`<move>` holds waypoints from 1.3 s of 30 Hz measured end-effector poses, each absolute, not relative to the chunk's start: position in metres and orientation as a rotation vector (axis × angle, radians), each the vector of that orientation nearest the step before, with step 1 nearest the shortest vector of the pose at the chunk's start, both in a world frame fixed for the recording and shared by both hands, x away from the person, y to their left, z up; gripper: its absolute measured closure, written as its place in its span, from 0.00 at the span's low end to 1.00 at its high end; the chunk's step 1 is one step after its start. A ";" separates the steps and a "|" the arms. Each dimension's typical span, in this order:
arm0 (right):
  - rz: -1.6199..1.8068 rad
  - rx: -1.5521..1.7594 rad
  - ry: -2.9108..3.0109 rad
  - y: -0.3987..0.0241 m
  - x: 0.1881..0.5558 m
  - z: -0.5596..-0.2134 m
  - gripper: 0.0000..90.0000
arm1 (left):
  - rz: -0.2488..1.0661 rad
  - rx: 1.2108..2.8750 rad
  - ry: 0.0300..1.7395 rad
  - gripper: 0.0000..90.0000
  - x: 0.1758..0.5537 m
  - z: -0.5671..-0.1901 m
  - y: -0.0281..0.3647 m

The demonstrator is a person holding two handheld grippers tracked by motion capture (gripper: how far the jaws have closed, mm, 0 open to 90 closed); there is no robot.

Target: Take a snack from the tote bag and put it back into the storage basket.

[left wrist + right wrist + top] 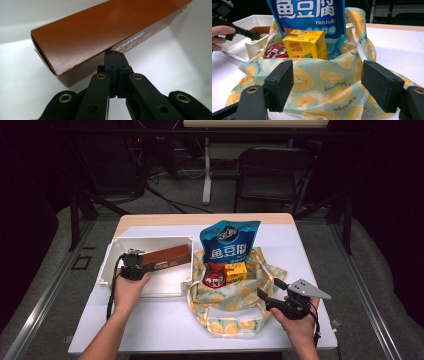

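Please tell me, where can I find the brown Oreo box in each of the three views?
High view: the brown Oreo box lies in the white bin, left of centre, at the left gripper.
Left gripper view: it spans the upper half, right behind the shut fingers.
Right gripper view: a small corner of it shows at upper left, inside the bin.
Shared landmark: the white bin.
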State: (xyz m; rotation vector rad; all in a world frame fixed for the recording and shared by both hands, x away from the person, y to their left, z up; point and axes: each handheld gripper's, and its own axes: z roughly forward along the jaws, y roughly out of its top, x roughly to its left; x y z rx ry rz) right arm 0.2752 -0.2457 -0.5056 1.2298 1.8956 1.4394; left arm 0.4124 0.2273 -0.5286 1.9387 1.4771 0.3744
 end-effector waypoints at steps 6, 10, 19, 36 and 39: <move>1.436 1.232 1.893 -0.246 0.276 -0.506 0.29 | 0.378 1.897 1.518 1.00 0.423 -0.532 0.227; 1.431 1.235 1.898 -0.247 0.276 -0.506 0.29 | 0.381 1.871 1.515 1.00 0.430 -0.526 0.222; 1.434 1.243 1.887 -0.248 0.276 -0.507 0.29 | 0.367 1.848 1.532 1.00 0.443 -0.529 0.211; 1.420 1.249 1.866 -0.238 0.274 -0.505 0.29 | 0.358 1.818 1.355 0.73 0.413 -0.511 0.209; 1.419 1.245 1.865 -0.233 0.274 -0.504 0.28 | 0.379 1.803 1.324 0.62 0.400 -0.509 0.210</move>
